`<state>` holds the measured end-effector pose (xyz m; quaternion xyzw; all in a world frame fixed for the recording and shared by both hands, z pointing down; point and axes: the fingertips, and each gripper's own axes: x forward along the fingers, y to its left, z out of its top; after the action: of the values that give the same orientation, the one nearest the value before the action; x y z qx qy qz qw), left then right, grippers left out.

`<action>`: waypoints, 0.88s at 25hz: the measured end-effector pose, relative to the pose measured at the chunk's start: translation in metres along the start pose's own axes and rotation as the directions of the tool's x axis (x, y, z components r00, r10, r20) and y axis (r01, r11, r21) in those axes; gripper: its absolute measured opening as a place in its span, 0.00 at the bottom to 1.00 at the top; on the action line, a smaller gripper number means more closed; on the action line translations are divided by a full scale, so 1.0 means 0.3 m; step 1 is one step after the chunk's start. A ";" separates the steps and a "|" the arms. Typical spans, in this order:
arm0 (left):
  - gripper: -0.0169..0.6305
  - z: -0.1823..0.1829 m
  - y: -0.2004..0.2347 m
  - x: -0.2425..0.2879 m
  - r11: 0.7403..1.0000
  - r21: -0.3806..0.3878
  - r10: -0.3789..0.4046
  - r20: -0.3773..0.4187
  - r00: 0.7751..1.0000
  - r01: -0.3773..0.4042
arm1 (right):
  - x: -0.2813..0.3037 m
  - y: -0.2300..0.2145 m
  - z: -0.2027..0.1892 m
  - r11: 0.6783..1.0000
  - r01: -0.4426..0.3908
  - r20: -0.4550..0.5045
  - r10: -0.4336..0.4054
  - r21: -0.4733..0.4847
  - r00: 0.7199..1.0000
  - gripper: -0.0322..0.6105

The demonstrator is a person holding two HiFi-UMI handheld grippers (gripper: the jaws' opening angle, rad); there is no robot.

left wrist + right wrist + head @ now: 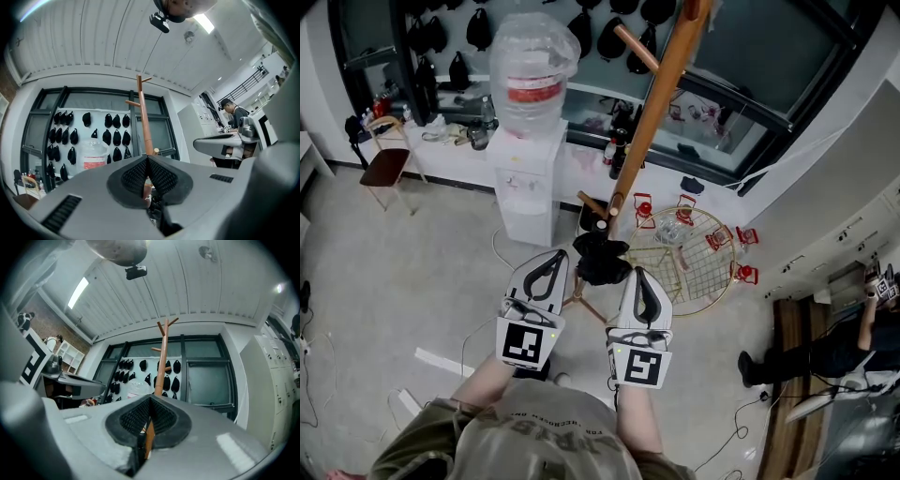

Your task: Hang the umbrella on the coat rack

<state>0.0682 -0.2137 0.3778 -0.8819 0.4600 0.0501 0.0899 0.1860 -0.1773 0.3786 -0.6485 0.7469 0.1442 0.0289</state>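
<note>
The left gripper (553, 262) and the right gripper (639, 281) are held side by side, both aimed toward 12 o'clock at the foot of the wooden coat rack (661, 84). In the left gripper view the left gripper (147, 160) has its ribbed pads pressed together with nothing pinched between them; only the rack's pole (144, 122) shows beyond. The right gripper (150, 401) in its own view is the same, pads closed on each other and empty, with the pole (161, 366) rising behind.

The black umbrella (602, 261), folded into a bundle, sits against the pole between the two gripper tips, just under a short lower peg (609, 208) at its 12 o'clock. Whether its loop rests on that peg I cannot tell.

A white water dispenser (525, 178) stands at 11 o'clock of the umbrella. A round gold wire stand (712, 286) lies at its 3 o'clock. Dark caps (112, 136) hang on the far wall.
</note>
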 end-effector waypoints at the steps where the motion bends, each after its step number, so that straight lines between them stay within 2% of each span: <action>1: 0.04 0.001 -0.002 0.000 1.000 0.002 -0.002 0.001 1.000 0.002 | -0.001 -0.001 0.000 1.000 0.009 -0.006 -0.009 -0.010 1.000 0.05; 4: 0.04 -0.004 -0.002 -0.001 1.000 0.024 -0.005 -0.002 1.000 0.005 | 0.001 0.000 -0.002 1.000 0.016 -0.014 -0.016 -0.018 1.000 0.05; 22: 0.04 -0.009 0.021 0.012 1.000 -0.010 0.002 -0.011 1.000 -0.003 | 0.019 0.011 0.018 0.999 0.008 -0.015 -0.008 -0.038 1.000 0.05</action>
<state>0.0652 -0.2207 0.3792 -0.8820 0.4613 0.0478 0.0829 0.1812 -0.1811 0.3727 -0.6530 0.7415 0.1534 0.0116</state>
